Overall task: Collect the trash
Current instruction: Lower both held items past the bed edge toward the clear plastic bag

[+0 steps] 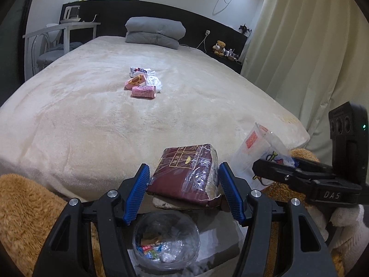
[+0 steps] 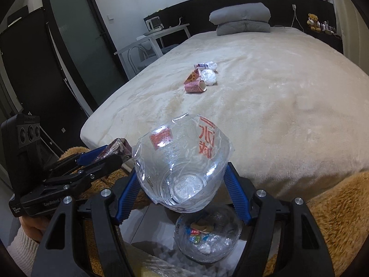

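In your left wrist view, your left gripper [image 1: 183, 190] is clamped on a maroon packet [image 1: 188, 176] wrapped in torn clear film, its blue pads pressing both sides. Directly below hangs a clear trash bag [image 1: 166, 240] already holding a few scraps. At the right edge, your right gripper [image 1: 272, 169] grips a crumpled clear plastic cup [image 1: 256, 147]. Ahead, on the cream bed [image 1: 92, 120], sits 1 cluster of trash: 2 pink cartons [image 1: 140, 86], 1 ball of white tissue [image 1: 154, 81] and 1 small printed wrapper [image 1: 138, 70]. A folded grey duvet [image 1: 155, 31] lies at the headboard.

In your right wrist view, your right gripper [image 2: 182, 189] is closed around the clear plastic cup [image 2: 182, 161], which is crushed out of round and marked with red characters. The trash bag [image 2: 207, 235] opens just below it. Your left gripper [image 2: 101, 159] shows at the left, holding the maroon packet [image 2: 117, 147]. The same cluster lies on the bed [image 2: 276, 115], where you can count 2 pink cartons [image 2: 194, 83] and 2 white tissue balls [image 2: 208, 76].

Risks, as a judgement: the bag mouth looks narrow, so releasing both items together could let 1 bounce off the rim to the floor. The packet's torn film might snag on your left pads. The squashed cup may spring sideways when freed.
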`<state>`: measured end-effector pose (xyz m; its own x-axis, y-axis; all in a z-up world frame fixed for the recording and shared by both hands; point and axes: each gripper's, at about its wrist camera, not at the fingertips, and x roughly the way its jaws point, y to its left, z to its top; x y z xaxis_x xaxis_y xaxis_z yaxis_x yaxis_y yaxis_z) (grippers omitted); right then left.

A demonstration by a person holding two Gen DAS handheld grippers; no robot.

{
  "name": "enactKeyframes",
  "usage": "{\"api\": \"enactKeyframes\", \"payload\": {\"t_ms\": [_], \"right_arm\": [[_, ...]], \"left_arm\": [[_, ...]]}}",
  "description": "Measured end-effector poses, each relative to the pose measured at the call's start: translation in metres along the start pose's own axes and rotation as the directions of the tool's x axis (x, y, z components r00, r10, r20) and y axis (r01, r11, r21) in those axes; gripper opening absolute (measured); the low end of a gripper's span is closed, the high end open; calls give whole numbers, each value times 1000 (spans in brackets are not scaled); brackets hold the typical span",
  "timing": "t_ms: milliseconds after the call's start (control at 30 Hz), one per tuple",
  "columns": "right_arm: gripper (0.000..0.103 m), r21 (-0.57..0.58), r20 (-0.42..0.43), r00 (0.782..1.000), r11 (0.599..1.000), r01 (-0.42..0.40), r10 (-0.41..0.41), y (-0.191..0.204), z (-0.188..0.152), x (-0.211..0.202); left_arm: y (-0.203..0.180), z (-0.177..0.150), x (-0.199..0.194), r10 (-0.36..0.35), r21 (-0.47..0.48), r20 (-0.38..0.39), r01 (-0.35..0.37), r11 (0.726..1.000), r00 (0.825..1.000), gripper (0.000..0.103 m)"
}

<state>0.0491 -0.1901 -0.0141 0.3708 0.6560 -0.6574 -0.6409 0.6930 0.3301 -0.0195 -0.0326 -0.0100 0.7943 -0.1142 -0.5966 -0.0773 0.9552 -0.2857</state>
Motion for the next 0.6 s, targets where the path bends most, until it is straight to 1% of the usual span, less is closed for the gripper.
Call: {"api": "enactKeyframes", "payload": {"t_ms": [67,133,200,300,333,433,600], "right_arm": [[70,4,-32,999,1000,1,-1,-5,-6,7],[70,8,-66,998,1000,7,-6,-10,-12,12],[70,10,-88,996,1000,3,-2,-15,-19,13],[70,17,-119,993,1000,-3,5,-23,-29,15],[70,23,-130,991,1000,-6,9,-26,-32,16],[70,35,-165,986,999,-7,13,-30,-39,21],[70,60,-231,972,998,-22,35,-35,-45,36]], "left_arm": [[-2,-1,4,-7,-9,-23,7,1000,1000,61],[-7,-3,9,-6,11,-53,7,1000,999,61],[-11,-8,15,10,30,-86,-8,1000,996,61],[-14,-17,28,-14,22,-134,17,1000,991,61],[-15,-21,35,-12,25,-153,16,1000,988,61],[-17,-32,54,5,29,-227,1,1000,974,61],[-10,-47,72,11,6,-315,-10,1000,949,61]]}}
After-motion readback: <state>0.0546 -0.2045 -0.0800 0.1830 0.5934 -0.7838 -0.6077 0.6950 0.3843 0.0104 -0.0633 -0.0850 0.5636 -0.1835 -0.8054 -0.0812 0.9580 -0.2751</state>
